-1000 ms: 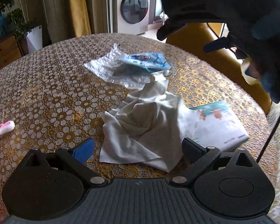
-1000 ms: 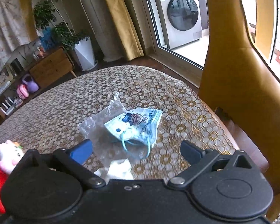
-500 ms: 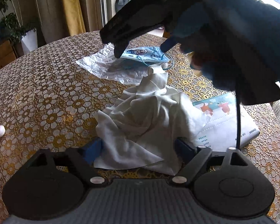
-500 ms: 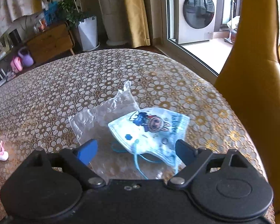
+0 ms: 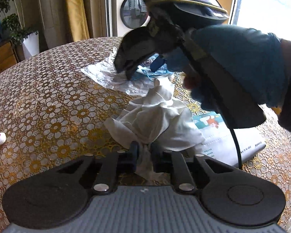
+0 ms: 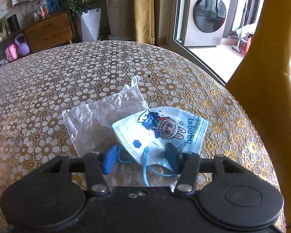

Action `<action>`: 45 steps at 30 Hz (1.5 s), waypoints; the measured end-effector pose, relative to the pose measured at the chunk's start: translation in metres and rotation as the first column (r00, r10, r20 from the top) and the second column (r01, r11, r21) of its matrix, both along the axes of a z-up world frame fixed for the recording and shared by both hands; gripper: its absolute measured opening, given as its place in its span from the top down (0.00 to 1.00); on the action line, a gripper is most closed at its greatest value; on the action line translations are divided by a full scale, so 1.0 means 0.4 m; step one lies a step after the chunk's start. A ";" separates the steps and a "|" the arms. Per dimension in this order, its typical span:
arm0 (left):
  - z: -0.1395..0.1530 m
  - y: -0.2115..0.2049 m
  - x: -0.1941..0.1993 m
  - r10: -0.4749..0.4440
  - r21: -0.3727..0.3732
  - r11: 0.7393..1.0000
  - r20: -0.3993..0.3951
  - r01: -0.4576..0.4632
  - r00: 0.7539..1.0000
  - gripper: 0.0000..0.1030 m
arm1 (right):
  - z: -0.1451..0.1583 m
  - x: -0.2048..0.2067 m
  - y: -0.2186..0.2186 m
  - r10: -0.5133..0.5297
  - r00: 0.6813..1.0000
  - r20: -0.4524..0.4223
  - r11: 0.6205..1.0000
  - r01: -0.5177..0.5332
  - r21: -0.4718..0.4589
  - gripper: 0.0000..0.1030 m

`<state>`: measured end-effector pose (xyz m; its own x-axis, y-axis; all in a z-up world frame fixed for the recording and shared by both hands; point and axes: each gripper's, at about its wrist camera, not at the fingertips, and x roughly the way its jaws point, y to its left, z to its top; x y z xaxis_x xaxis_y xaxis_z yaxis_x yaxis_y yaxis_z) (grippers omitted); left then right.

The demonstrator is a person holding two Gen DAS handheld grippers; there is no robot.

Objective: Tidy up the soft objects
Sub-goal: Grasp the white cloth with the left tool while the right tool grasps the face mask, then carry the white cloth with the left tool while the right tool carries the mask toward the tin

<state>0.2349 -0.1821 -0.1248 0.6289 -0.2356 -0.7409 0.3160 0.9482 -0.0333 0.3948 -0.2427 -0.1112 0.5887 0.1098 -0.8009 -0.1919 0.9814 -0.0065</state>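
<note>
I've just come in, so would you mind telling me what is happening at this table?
A person holding tongs in each hand is sorting soft things on a round table. The left tongs are shut on a bunch of the crumpled white cloth, which partly covers a printed packet. The right tongs are lowered over the child's face mask, their fingers on either side of its near edge and blue ear loops, not yet closed. The mask lies on a clear plastic bag.

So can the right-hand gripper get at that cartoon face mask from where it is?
Probably yes. The right gripper sits low over the face mask, its open fingers either side of the mask's near edge. Nothing lies between them; only the clear plastic bag lies underneath.
</note>
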 end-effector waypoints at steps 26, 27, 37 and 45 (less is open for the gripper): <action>0.218 0.142 -0.048 0.120 -0.219 0.971 0.104 -0.095 0.987 0.94 | 0.185 -0.218 -0.224 -0.046 0.995 0.088 0.937 0.012 0.350 0.96; 0.233 0.149 -0.054 0.121 -0.225 0.970 0.111 -0.093 0.987 0.94 | 0.195 -0.233 -0.228 -0.043 0.995 0.088 0.932 0.008 0.364 0.96; 0.353 0.269 -0.148 0.151 -0.259 0.959 0.125 -0.114 0.981 0.94 | 0.276 -0.400 -0.204 0.020 0.995 0.101 0.897 -0.063 0.437 0.96; 0.419 0.397 -0.246 0.165 -0.215 0.967 0.123 -0.136 0.979 0.94 | 0.343 -0.512 -0.082 0.112 0.986 0.121 0.882 -0.155 0.444 0.96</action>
<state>0.1365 -0.0234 0.0426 0.7619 -0.2675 -0.5899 0.1850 0.9627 -0.1976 0.1900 -0.2754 0.0259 0.6090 0.5289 -0.5912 -0.3410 0.8474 0.4069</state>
